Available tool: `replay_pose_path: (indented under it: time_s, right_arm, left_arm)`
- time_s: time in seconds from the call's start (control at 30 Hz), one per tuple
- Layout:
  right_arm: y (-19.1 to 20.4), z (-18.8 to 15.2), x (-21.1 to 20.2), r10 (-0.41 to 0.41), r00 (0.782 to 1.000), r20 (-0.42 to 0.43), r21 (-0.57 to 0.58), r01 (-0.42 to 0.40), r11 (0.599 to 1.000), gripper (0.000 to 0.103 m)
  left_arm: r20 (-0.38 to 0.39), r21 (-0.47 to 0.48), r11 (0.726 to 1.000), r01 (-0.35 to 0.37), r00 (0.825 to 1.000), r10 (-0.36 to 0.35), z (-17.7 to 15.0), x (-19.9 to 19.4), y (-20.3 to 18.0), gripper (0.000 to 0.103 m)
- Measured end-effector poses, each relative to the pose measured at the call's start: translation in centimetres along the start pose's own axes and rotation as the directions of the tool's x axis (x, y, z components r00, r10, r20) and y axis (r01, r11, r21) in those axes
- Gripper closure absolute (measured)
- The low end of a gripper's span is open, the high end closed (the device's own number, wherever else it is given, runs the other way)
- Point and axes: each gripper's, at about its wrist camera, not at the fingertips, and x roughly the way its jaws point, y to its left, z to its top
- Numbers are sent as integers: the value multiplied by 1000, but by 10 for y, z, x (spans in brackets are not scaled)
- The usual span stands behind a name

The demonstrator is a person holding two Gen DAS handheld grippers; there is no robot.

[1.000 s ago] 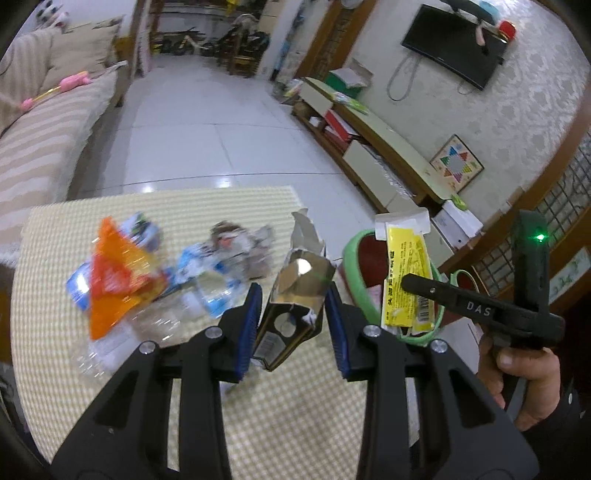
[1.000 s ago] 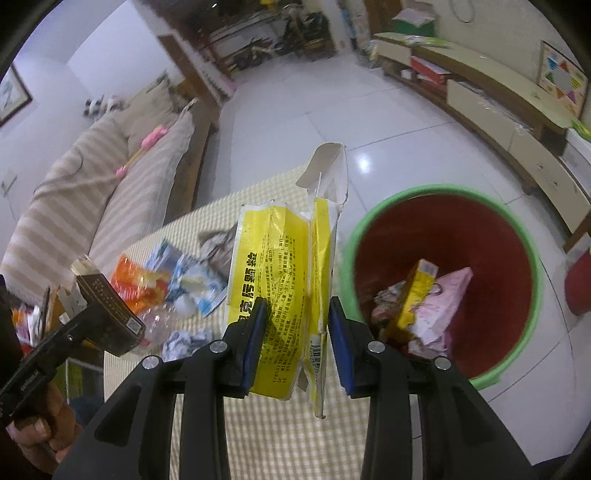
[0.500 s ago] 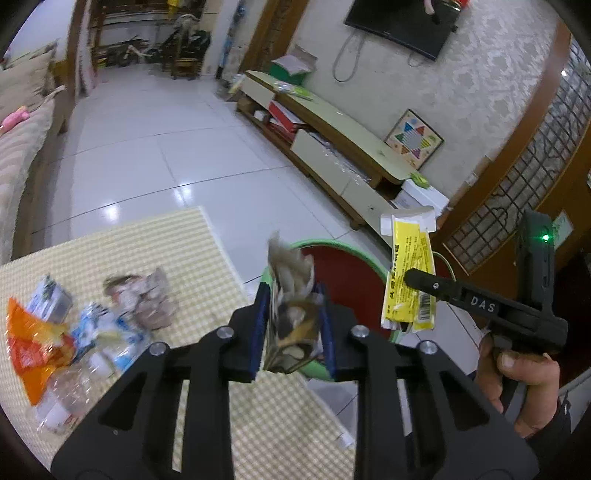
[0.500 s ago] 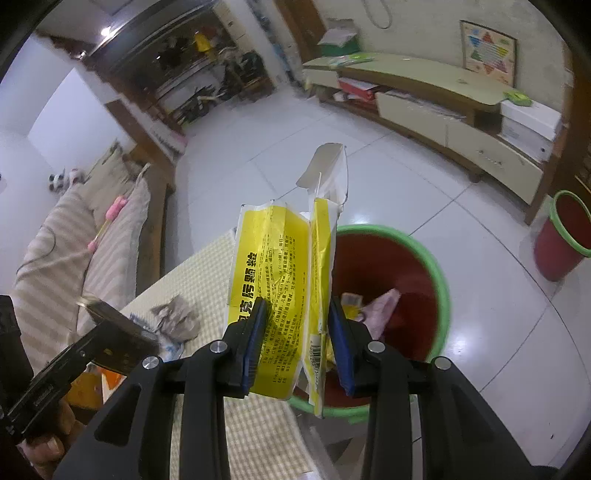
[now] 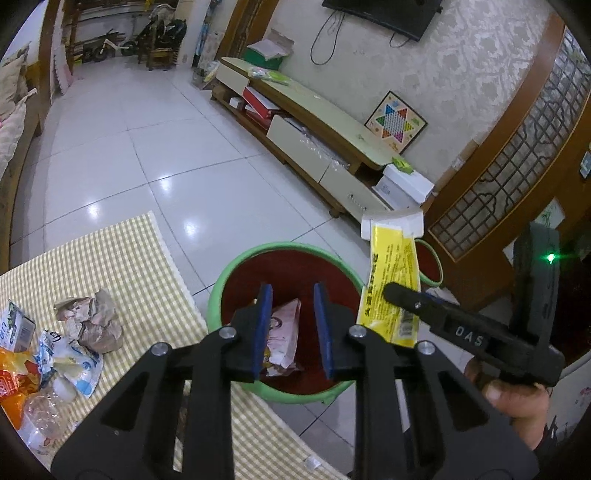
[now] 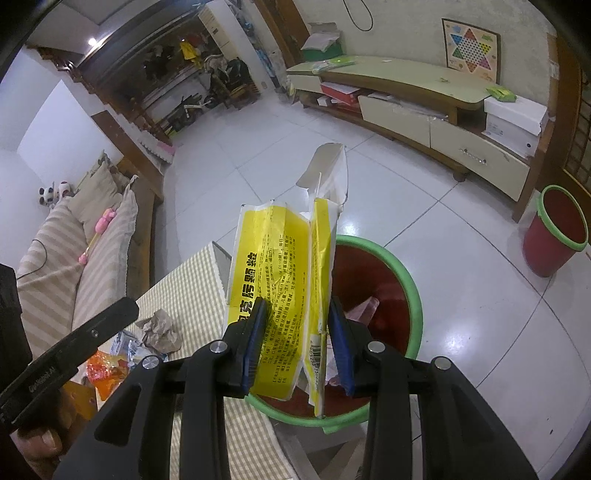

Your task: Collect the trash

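Pads on the left hand-held gripper [image 5: 291,328] sit apart with nothing between them, right above the green-rimmed red bin [image 5: 221,288]. Right hand-held gripper [image 6: 299,343] is clamped on a flattened yellow carton [image 6: 273,273] over that bin. Leftover wrappers [image 5: 70,354] and crumpled paper [image 5: 92,321] lie on the checkered surface [image 5: 122,258].

a home living room

a striped sofa [image 6: 55,266] faces a wall-mounted tv [image 5: 384,14] above a low media cabinet [image 5: 314,136]; white floor tiles [image 5: 122,155], a chinese checkers board [image 5: 396,126] and parked bikes [image 5: 99,48] fill the rest.
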Motion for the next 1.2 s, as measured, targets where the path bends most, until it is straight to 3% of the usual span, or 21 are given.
replay_pose_path:
  time_s: [0.27,0.53,0.83,1.2]
  right_arm:
    - [7,-1,8,-2,1000,-17,-38,1,999,70]
    - [12,-1,12,2,1000,-29,-61,-3,998,70]
    - [13,-2,17,-3,999,-39,-73,0,997,70]
    - [12,-3,19,-9,999,-44,-73,6,997,70]
  left_arm:
    - [-28,-32,998,-57,998,56,-23,-13,30,73]
    - [-106,-34,991,-128,987,124,-55,-28,66,42]
    - [-311,88,979,-183,929,202,-100,10,75,29]
    - [-405,189,958,-217,871,277,-115,56,83,29]
